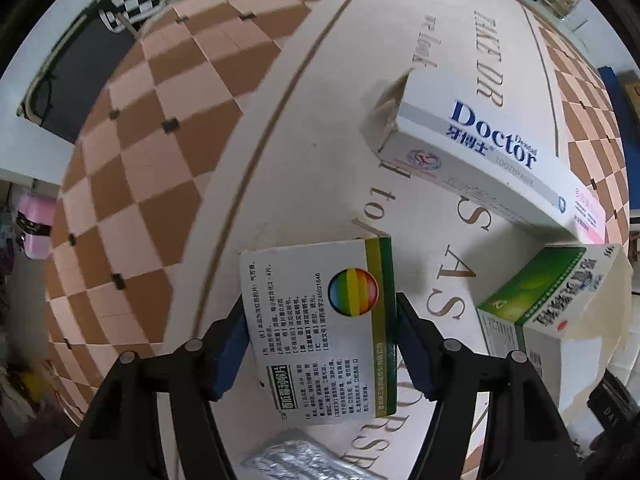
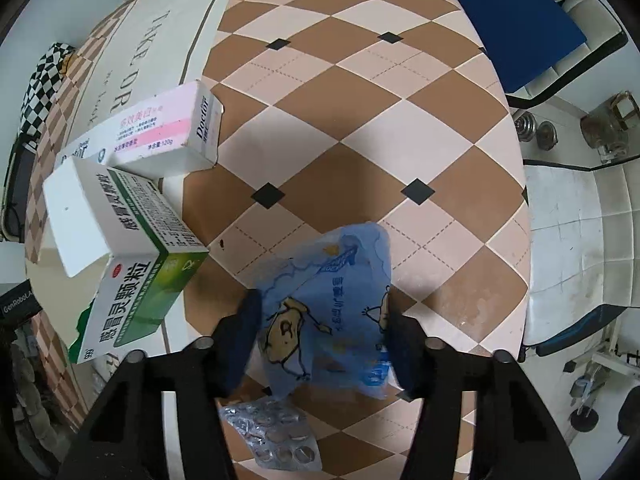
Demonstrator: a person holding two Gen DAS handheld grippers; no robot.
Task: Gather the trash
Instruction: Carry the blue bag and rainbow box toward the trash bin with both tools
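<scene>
**Trash pickup over a checkered floor**

Brown and cream floor tiles (image 2: 360,112) surround a pale lettered mat (image 1: 328,100). Left gripper (image 1: 320,340) points down, its pads pinching a white medicine box (image 1: 320,332) with a rainbow circle. Right gripper (image 2: 324,340) clamps a crumpled blue wrapper (image 2: 332,300) above the tiles. On the mat lie a toothpaste box (image 1: 480,152) and a green box (image 1: 536,300). A silver blister pack (image 2: 276,436) lies below the wrapper.
</scene>
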